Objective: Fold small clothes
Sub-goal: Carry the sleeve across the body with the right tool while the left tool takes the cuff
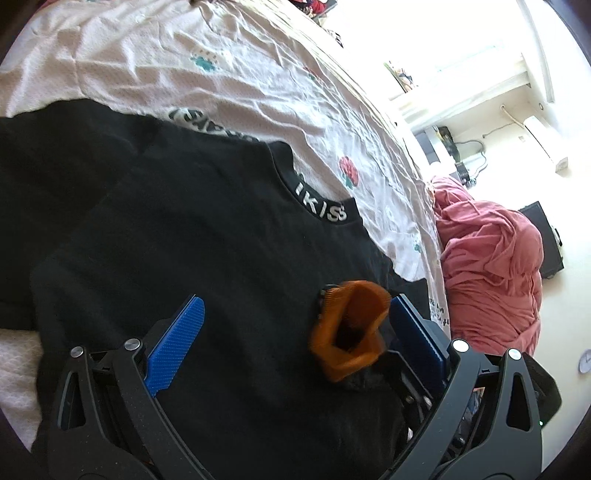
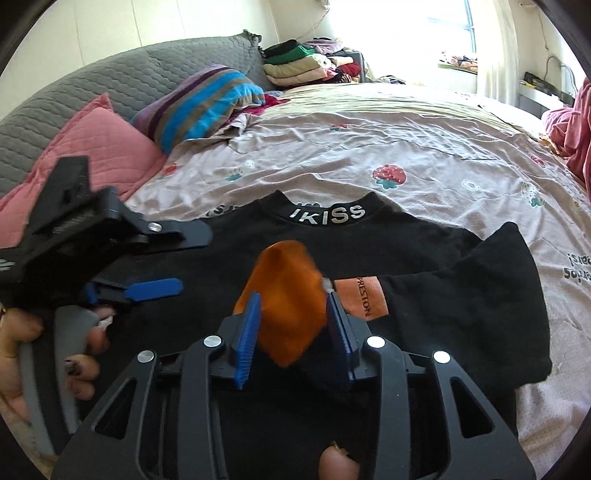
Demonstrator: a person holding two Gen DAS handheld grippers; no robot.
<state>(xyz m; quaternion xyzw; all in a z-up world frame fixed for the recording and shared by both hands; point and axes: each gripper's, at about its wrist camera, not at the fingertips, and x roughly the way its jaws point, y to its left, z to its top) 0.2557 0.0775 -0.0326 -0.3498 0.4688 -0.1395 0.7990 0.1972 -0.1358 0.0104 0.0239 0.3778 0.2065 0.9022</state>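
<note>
Left tongs [image 2: 144, 291] at the left over the black T-shirt [image 2: 258, 251], blades wide apart, holding nothing. Shirt lies flat on the bed [image 2: 369, 140], "IKISS" collar [image 2: 327, 215] away from the cameras. Centre: right tongs [image 2: 291, 325] clamped on an orange fabric piece [image 2: 284, 295]. Right: orange "PRESTON" label [image 2: 364, 297] on the folded-in sleeve.

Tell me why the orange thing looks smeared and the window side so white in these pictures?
Left wrist view: the orange piece is motion-blurred, while the black shirt collar lettering stays readable; the room at right is overexposed by daylight. Right wrist view: the orange piece between the right gripper fingers is again soft-edged, and the window glares white. Both views curve strongly toward dark round corners.
</note>
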